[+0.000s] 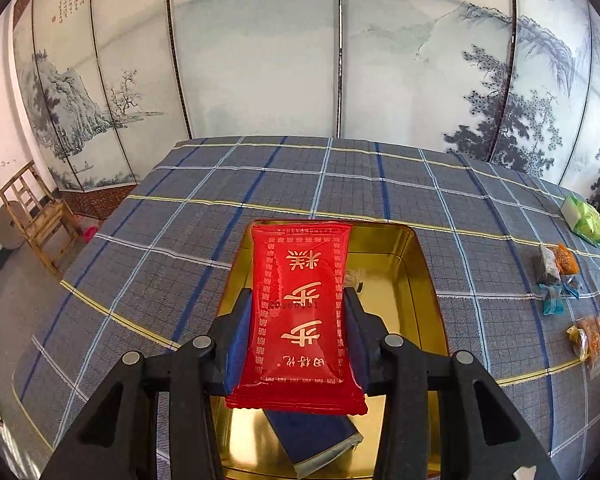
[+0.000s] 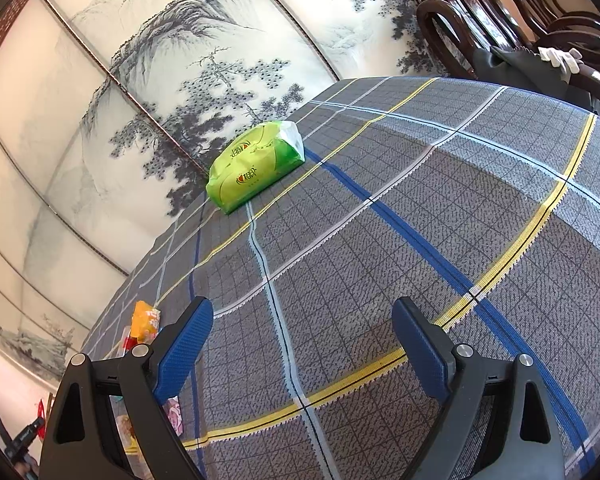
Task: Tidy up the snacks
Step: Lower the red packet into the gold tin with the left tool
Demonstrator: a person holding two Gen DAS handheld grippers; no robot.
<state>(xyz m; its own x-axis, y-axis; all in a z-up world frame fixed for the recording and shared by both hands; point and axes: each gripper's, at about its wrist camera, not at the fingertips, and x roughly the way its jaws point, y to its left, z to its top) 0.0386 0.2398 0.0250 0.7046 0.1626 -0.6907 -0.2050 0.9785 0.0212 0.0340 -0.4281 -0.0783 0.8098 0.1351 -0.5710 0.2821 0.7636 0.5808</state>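
A red snack packet with gold characters is clamped flat between the blue pads of my left gripper, which is shut on it. It hangs over a gold tin tray on the plaid tablecloth. A dark blue packet lies in the tray's near end, partly hidden under the red one. Several small snack packets lie on the cloth to the right. My right gripper stands open over bare cloth with nothing between its fingers. An orange snack packet shows beside its left finger.
A green tissue pack rests near the table's far edge, also visible as a green tissue pack at the far right. A painted folding screen stands behind the table. Dark wooden chairs are at the right, a bamboo chair on the floor at left.
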